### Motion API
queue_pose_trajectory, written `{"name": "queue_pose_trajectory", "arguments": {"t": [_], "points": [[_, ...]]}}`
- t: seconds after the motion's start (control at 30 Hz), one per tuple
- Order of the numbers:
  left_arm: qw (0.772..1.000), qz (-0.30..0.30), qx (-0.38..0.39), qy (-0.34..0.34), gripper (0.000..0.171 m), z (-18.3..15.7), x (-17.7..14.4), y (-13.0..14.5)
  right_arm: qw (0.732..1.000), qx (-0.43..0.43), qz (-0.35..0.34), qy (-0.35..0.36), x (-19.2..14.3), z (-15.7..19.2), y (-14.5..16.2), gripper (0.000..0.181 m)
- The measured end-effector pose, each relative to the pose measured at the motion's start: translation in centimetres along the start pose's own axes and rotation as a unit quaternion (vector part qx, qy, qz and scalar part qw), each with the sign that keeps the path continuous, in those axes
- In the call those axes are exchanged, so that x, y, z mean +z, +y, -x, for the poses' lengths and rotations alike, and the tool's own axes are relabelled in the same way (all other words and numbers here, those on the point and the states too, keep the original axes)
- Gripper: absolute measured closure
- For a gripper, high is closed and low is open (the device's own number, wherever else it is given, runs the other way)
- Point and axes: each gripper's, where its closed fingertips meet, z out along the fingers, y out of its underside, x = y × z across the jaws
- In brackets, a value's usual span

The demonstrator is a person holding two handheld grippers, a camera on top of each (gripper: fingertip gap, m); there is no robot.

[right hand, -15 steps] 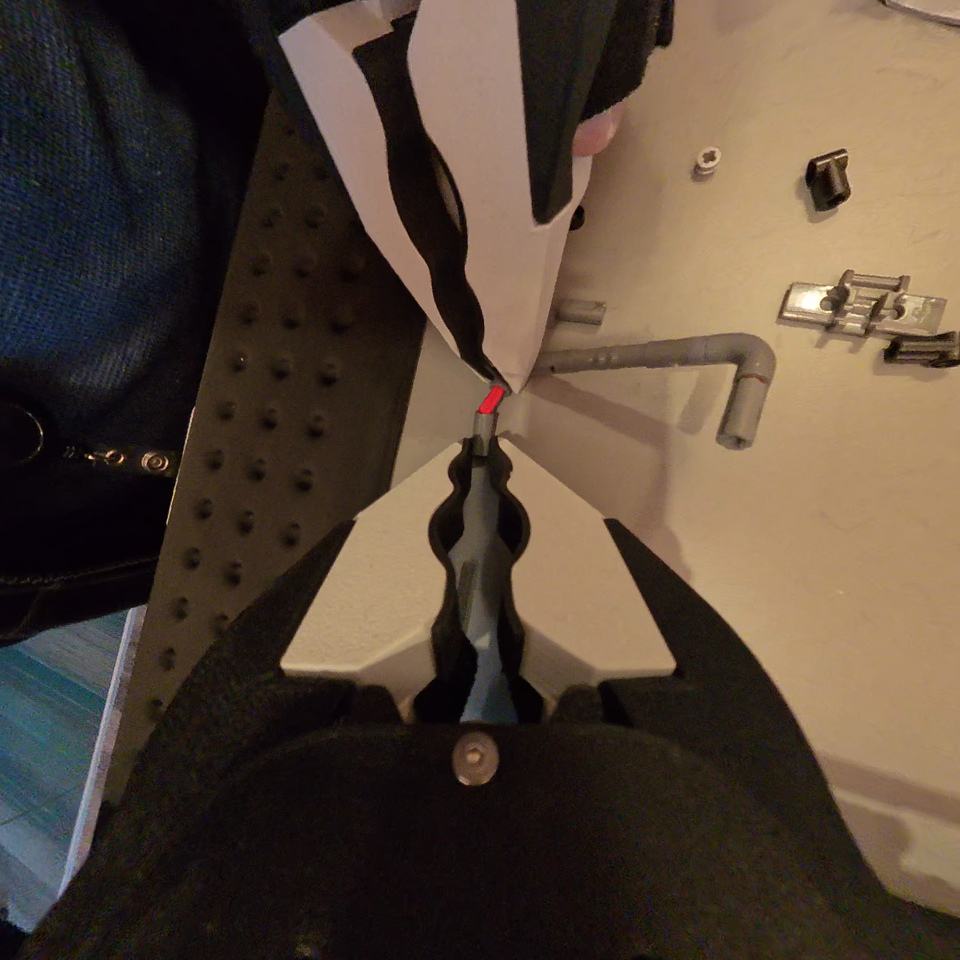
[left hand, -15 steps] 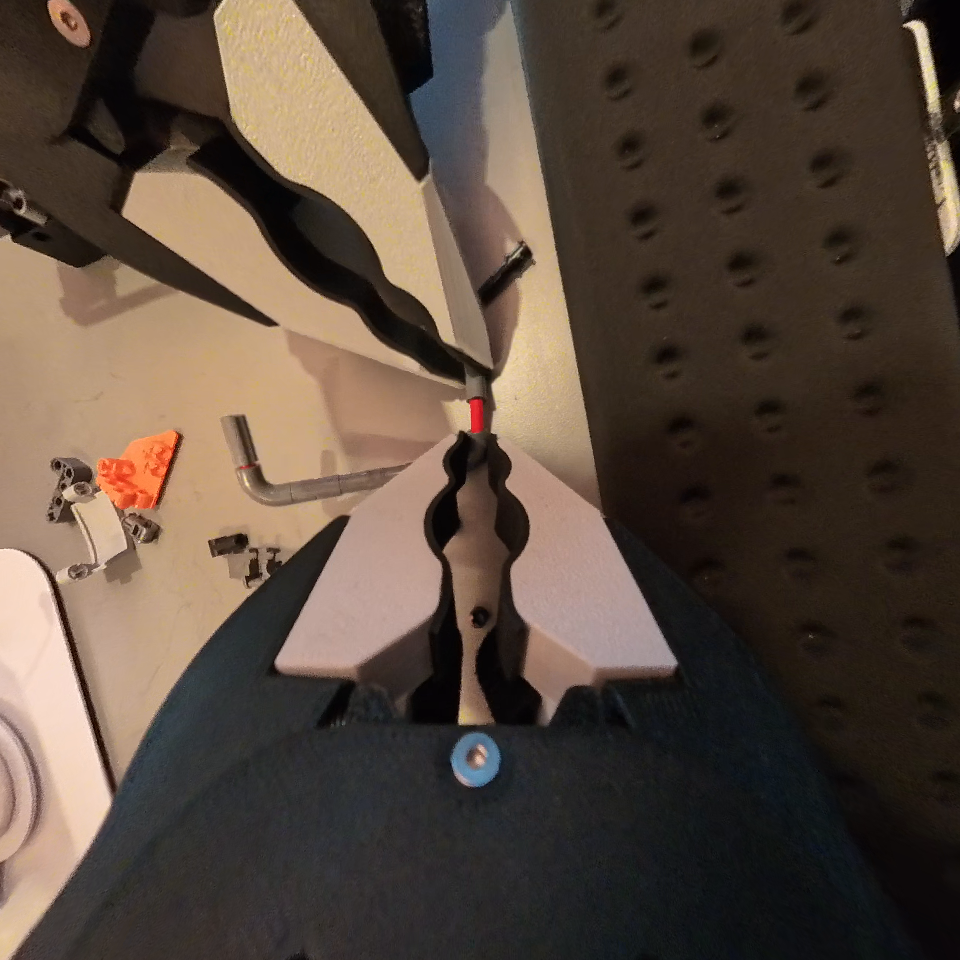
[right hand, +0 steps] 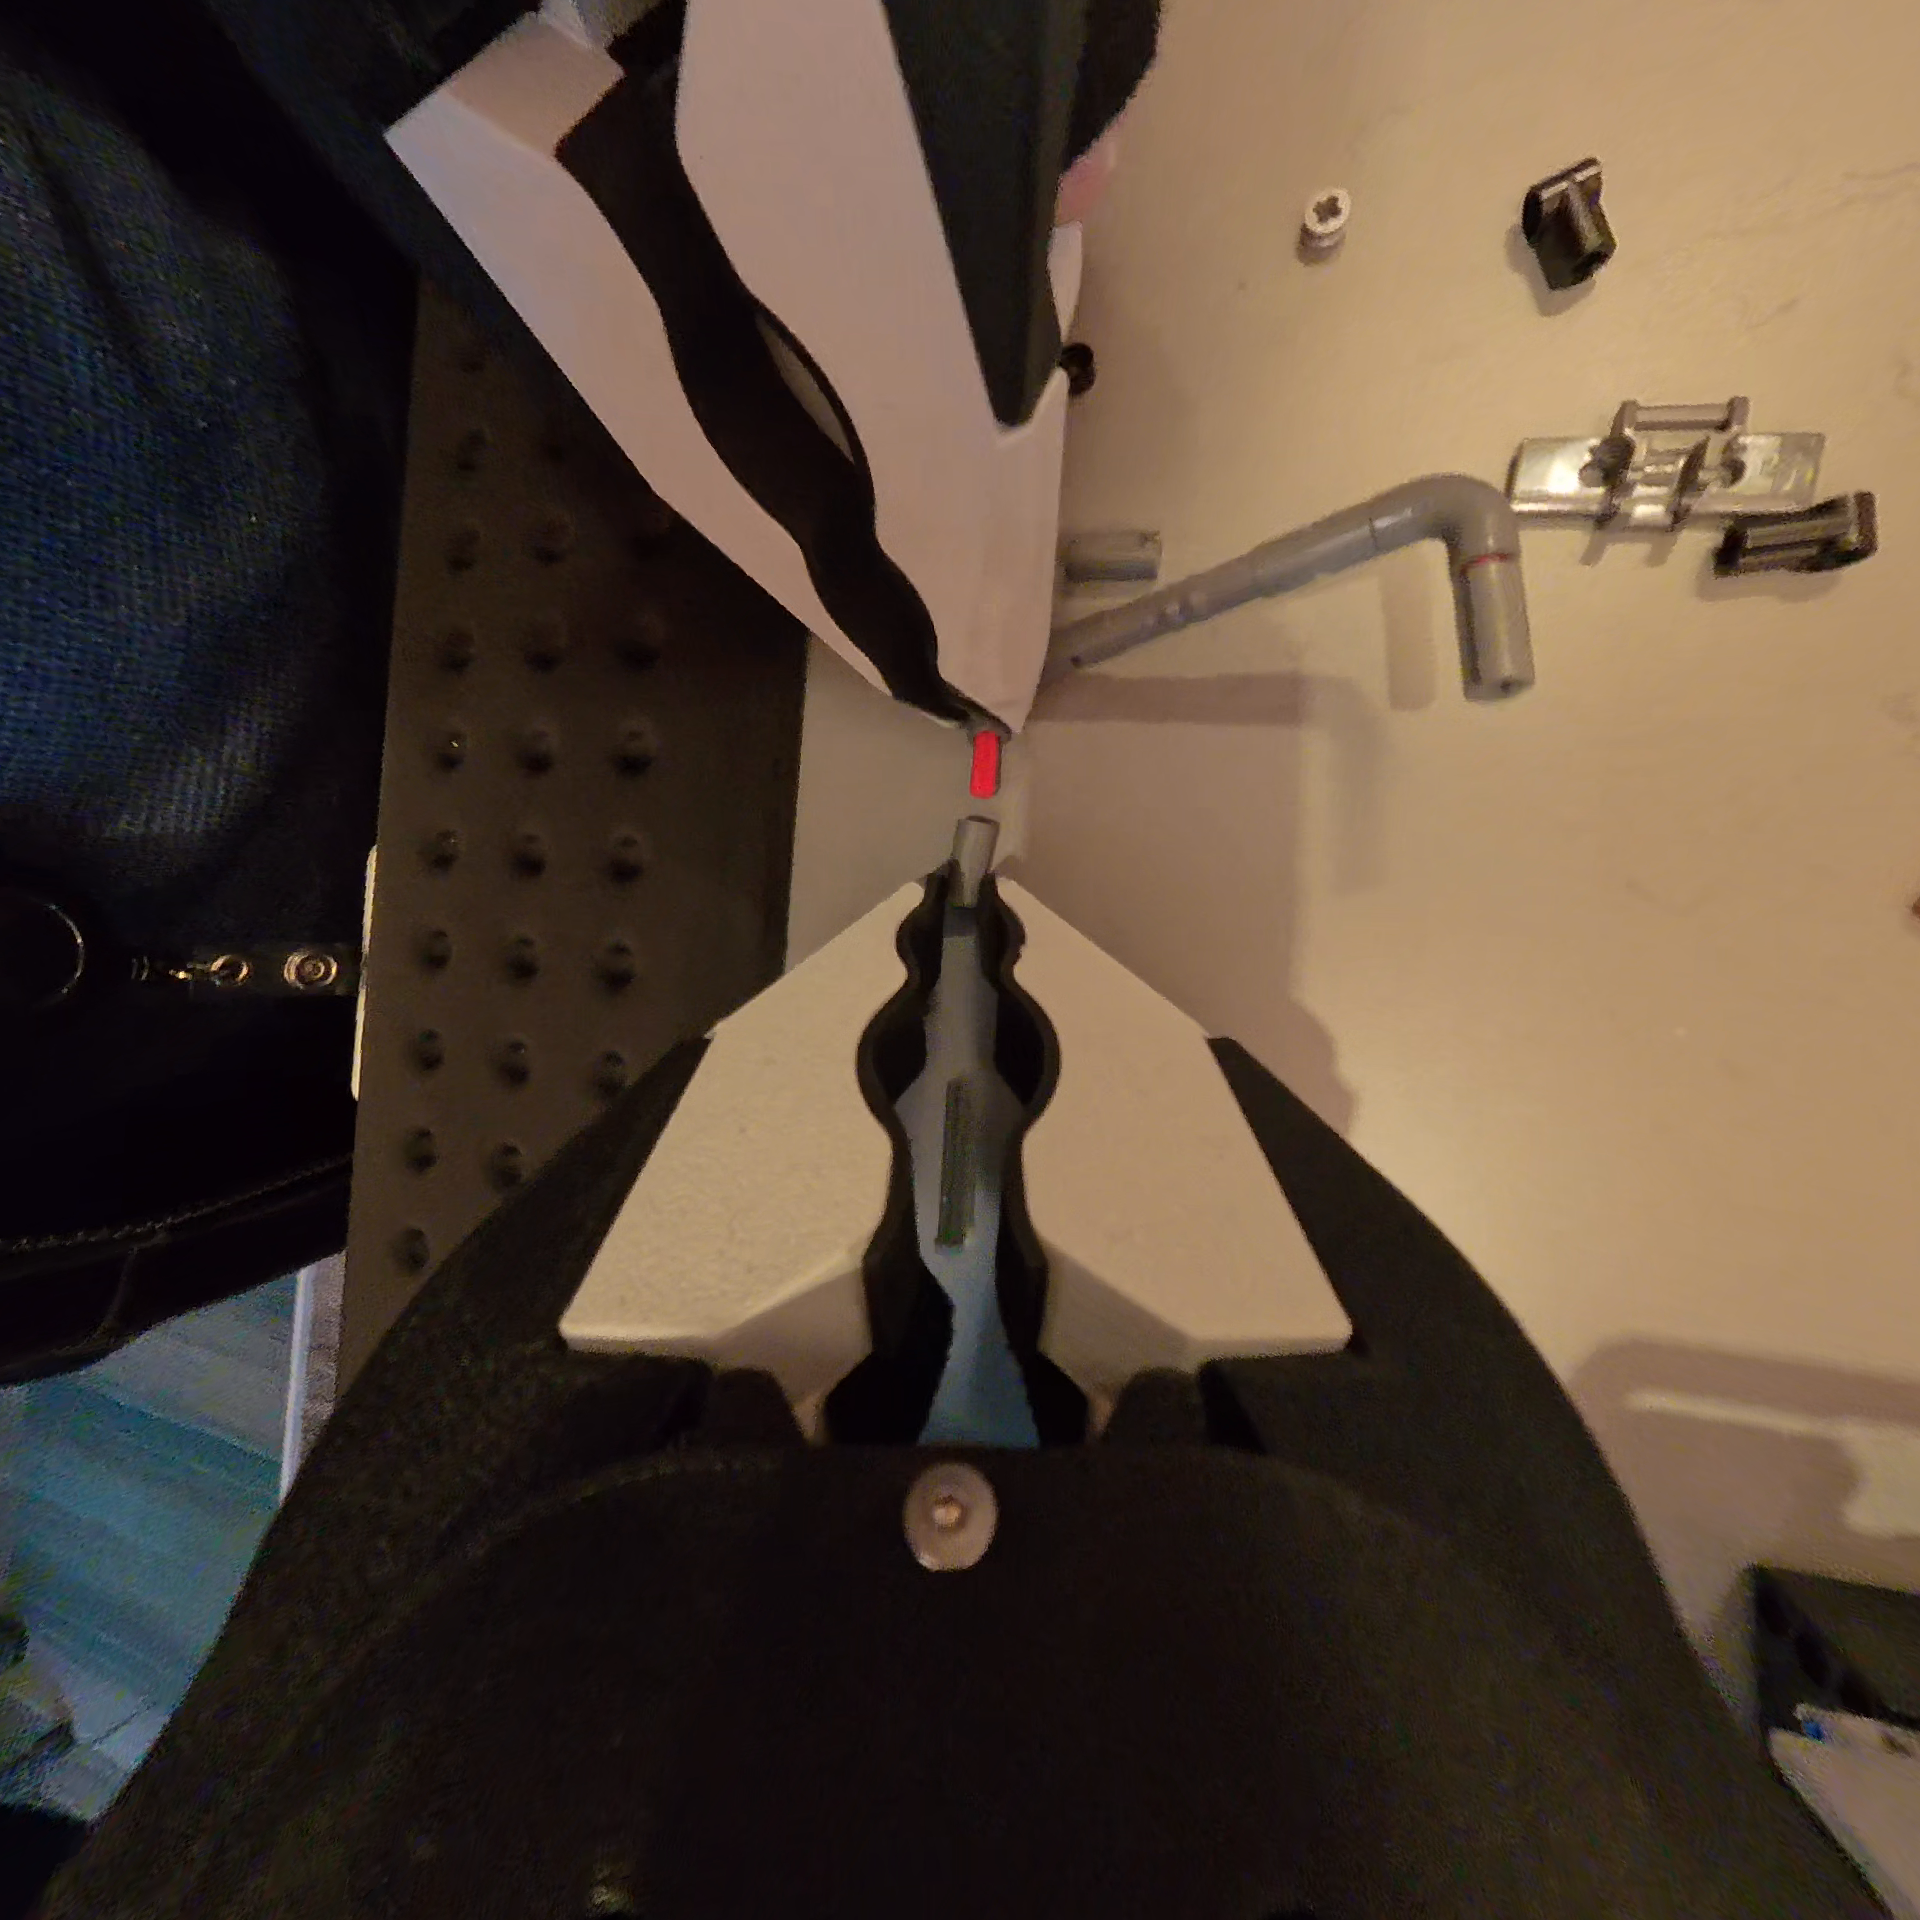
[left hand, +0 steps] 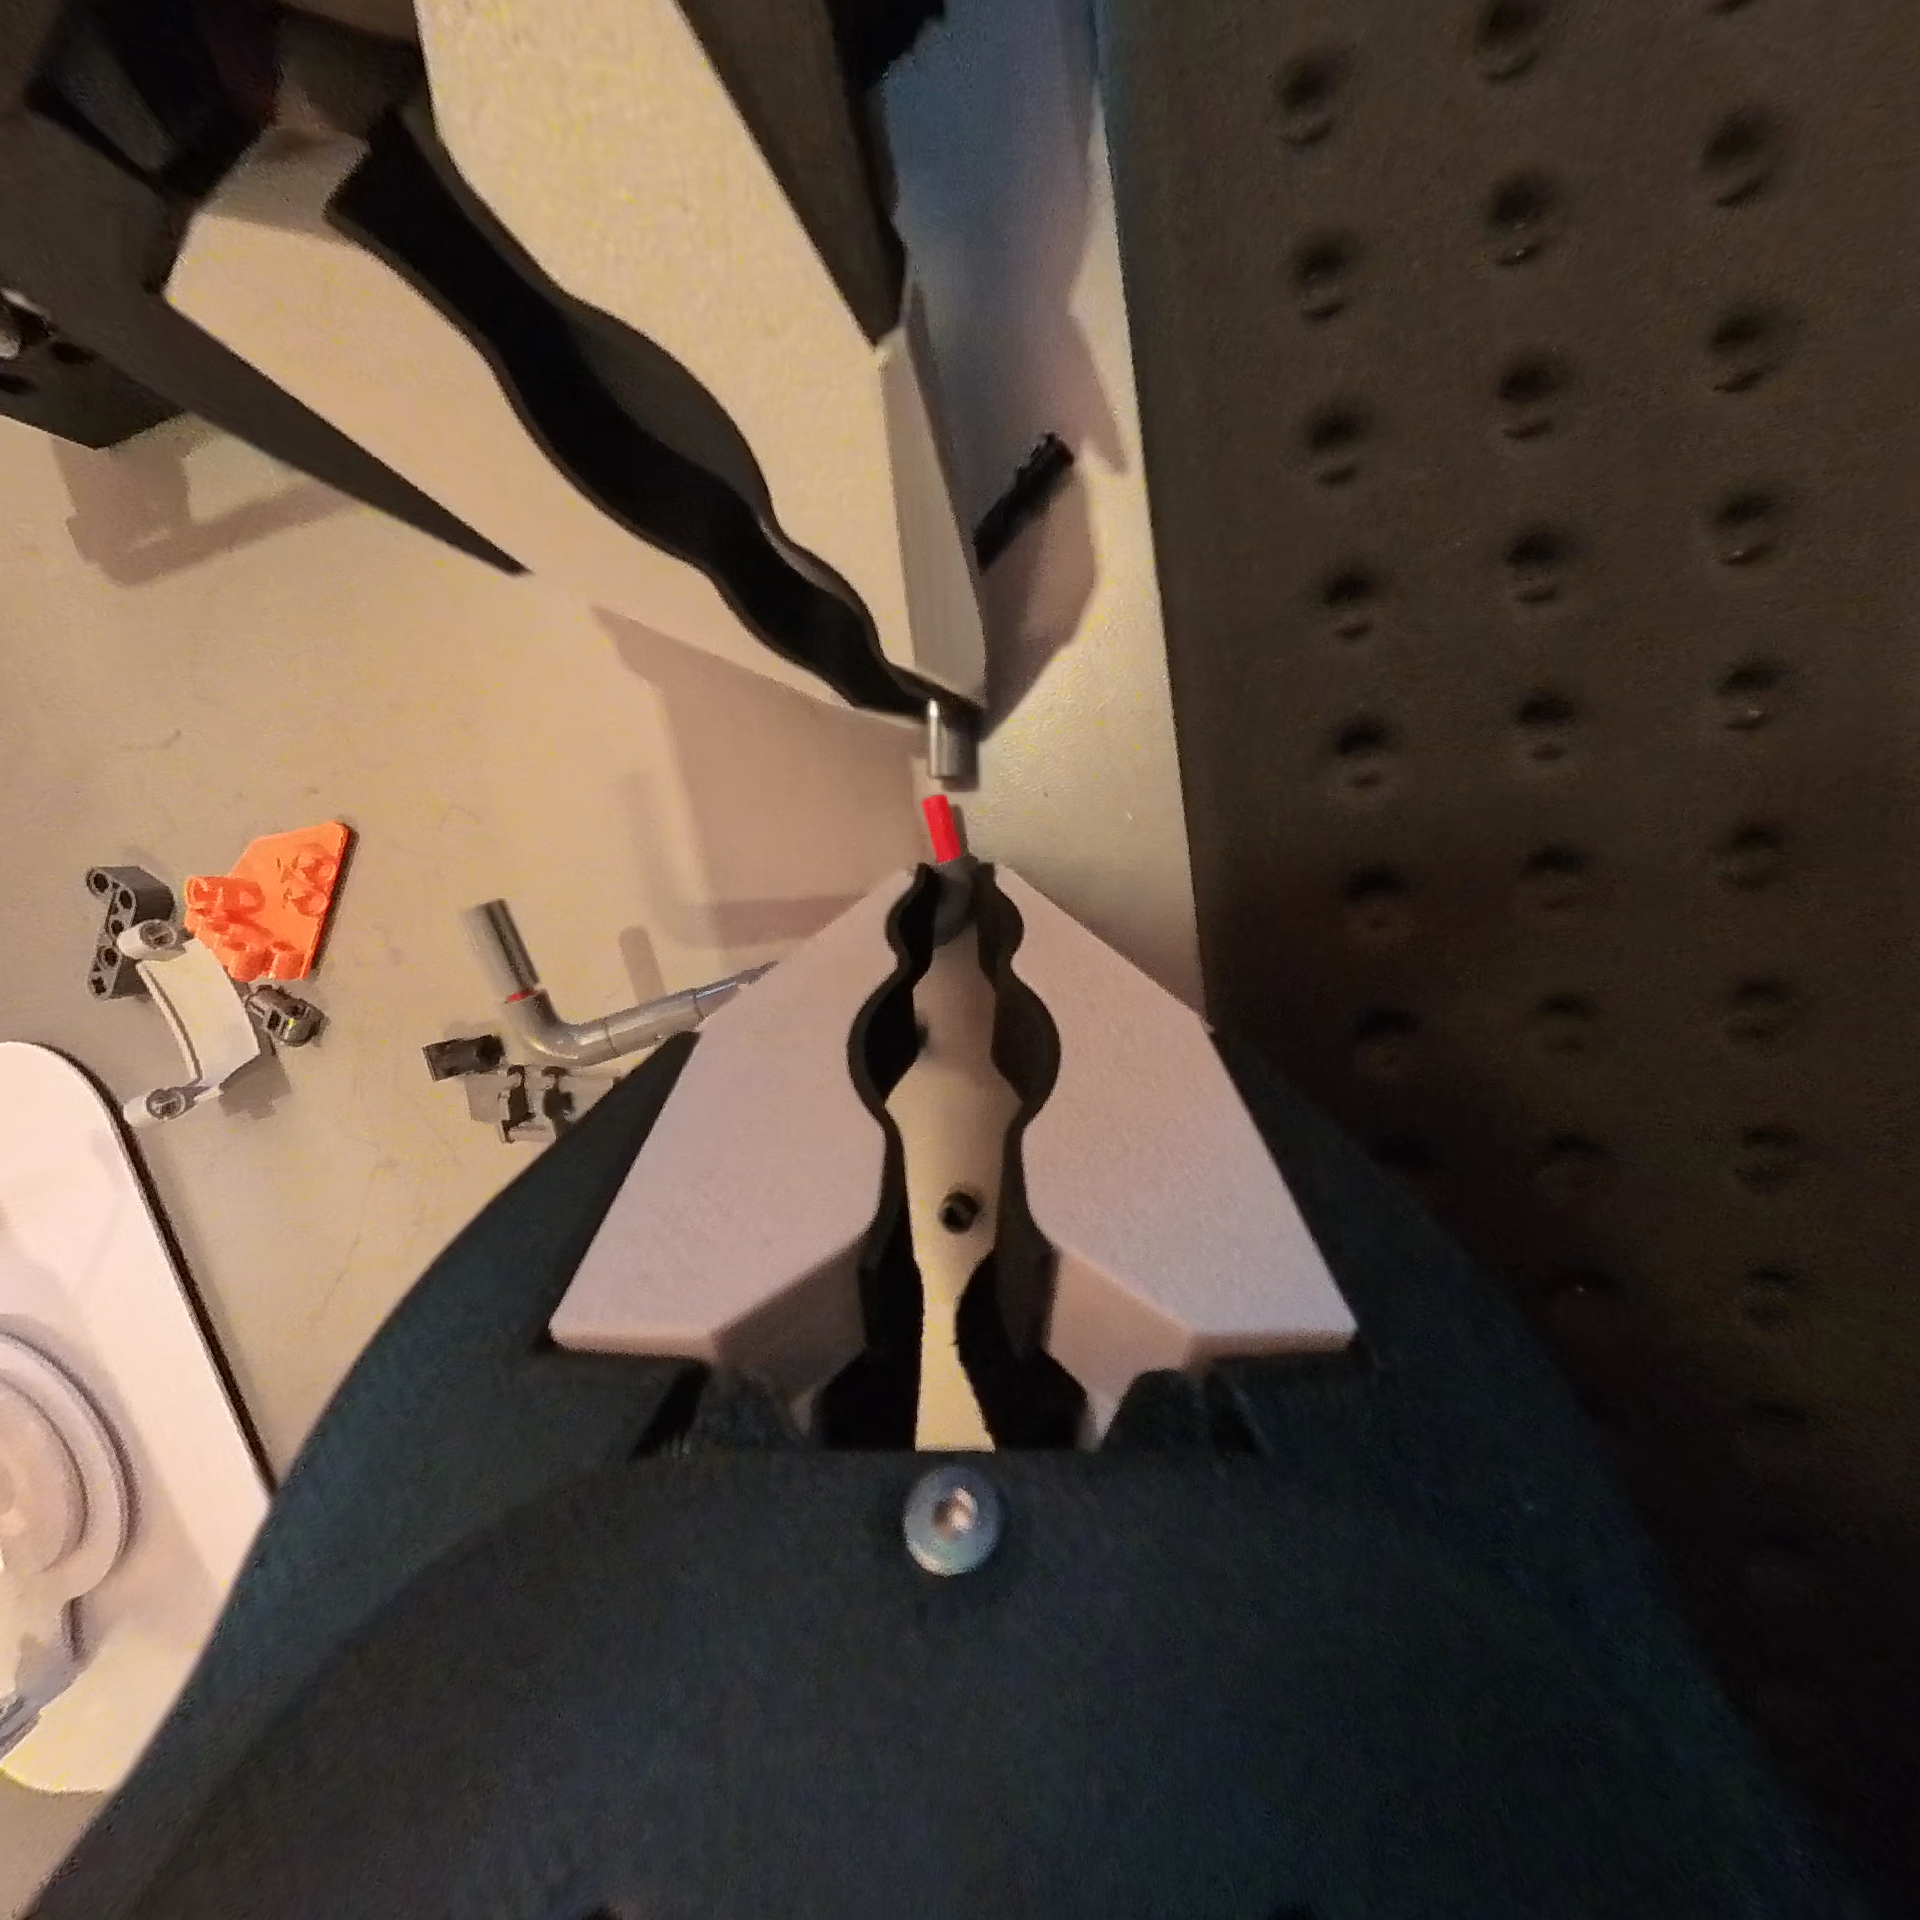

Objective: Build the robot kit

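Red peg (left hand: 938,828) sticking out of a dark round connector is what my left gripper (left hand: 951,883) has pinched at its very tips, and my right gripper (right hand: 968,883) is clamped on a short grey sleeve (right hand: 974,857), smooth plastic with a hollow end. They're lined up nose to nose above the beige counter (left hand: 364,727) with a small gap between peg and sleeve, so they're apart, not mated. From the left wrist view the sleeve (left hand: 951,750) hangs just past the peg tip; from the right one the peg (right hand: 983,764) shows as a glossy little bar. Scattered on the counter: a grey L-shaped tube (right hand: 1434,551) with a thin red ring at the bend, lying to the right and farther off in my right view, a ridged silvery-grey part (right hand: 1662,473) beyond it, small black clips (right hand: 1569,223), an orange wedge plate (left hand: 272,899), and a curved white panel (left hand: 208,1023). A black dimpled mat (left hand: 1558,831) runs along the counter's near edge.
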Motion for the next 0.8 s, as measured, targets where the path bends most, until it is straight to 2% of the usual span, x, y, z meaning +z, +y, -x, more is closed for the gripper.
{"name": "queue_pose_trajectory", "arguments": {"t": [0.8], "points": [[0.993, 0.075, 0.079, -0.038, 0.166, -0.02, 0.12, -0.21, 0.999, 0.035, 0.016, -0.03, -0.04, 0.05, -0.18, 0.178]]}}
